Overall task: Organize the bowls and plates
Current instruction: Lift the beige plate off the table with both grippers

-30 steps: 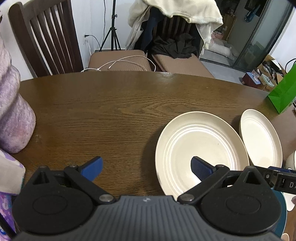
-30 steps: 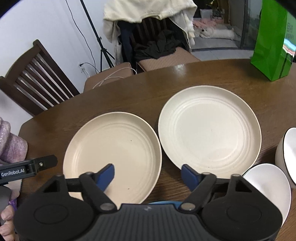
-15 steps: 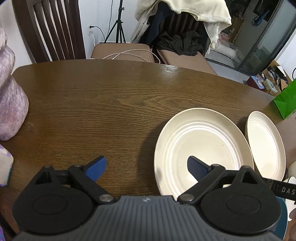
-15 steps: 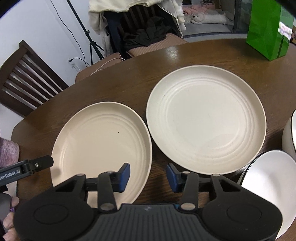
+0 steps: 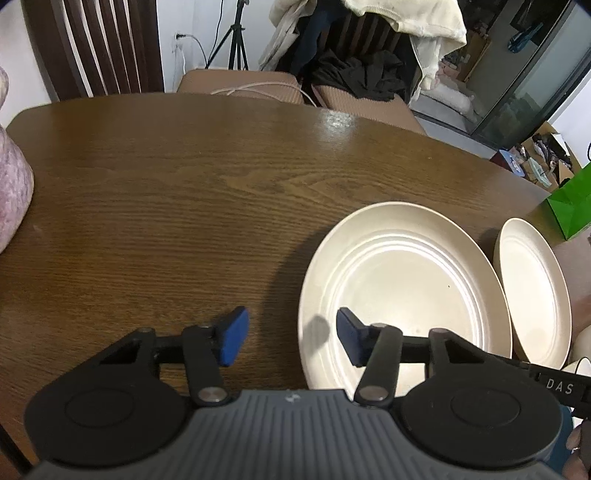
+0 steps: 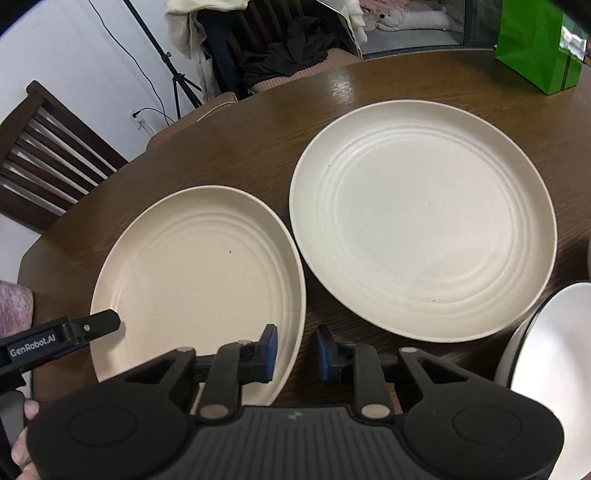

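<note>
Two cream plates are sitting on the table: one [image 6: 192, 273] at 9 o'clock, the other [image 6: 421, 221] at 2 o'clock. At least one white bowl [image 6: 550, 350] is showing at 4 o'clock. Two grippers are showing, plus one green bag [image 6: 535, 40] at 1 o'clock.

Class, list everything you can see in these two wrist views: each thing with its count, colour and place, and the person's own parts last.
Plates: two, cream, side by side on the table.
White dish: one, partly cut off at the right edge.
Table: one, brown wood.
Chairs: dark wood, beyond the table.
Clothes: cream and black, heaped on a far chair.
Bag: one, green, far right on the table.
Tripod: one, black, by the wall.
Left gripper: black, blue pads either side of the near plate's rim, closing.
Right gripper: likewise, closing.
</note>
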The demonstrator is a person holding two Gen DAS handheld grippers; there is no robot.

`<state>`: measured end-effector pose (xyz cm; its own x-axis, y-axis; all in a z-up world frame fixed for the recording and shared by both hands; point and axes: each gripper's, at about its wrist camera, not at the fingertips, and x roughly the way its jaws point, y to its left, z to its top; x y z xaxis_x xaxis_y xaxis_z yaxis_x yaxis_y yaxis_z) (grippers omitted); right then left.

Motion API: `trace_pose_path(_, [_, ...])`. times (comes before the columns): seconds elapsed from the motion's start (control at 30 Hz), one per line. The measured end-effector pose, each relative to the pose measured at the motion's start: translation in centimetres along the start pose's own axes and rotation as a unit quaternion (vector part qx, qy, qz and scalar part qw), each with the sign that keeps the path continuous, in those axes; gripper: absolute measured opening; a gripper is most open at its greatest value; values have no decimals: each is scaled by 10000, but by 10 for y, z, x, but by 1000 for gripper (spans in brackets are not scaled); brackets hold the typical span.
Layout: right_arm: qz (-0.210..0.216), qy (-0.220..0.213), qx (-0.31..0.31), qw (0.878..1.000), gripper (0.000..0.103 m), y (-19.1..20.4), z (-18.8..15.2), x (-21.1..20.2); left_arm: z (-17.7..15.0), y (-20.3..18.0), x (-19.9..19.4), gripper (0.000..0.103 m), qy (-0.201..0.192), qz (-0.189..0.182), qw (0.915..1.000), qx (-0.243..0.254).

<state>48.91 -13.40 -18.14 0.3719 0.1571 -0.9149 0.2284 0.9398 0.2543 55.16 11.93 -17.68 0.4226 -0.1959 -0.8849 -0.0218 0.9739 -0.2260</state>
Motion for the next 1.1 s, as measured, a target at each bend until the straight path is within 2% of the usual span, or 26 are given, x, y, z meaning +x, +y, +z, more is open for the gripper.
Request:
trace_pose_path(0.07, [67,-18,-10,10000,17,0,-1,0,0,0,1,36,-10,-35,10000,4])
trace_pose_path(0.1, [85,-20,-31,10000,16,0,0,1,-1,1,1,24,3,-67,10000,-8])
trace_pose_path(0.13, [77,-33,-58,9999,14,1,0,0,-2,1,1,18,26,-118,9999,-19])
trace_pose_path(0.17, [82,-43,-75,9999,13,0,0,0,-2,2,1,17,44,-194,9998,-41])
trace_pose_path(0.3, [220,-111,26,9997,11,-6,-2,-1,-4,0,2,14,22,-283,9996,-24])
trace_pose_path(0.6, [285,-412,-95,9987,10,-6,-8,-4,-8,0,1,14,-248,-235,9992,224])
trace_pose_path(1.1, [344,-761,-512,9952,10,0,-16,-17,-10,6,-13,14,-535,-156,9977,399])
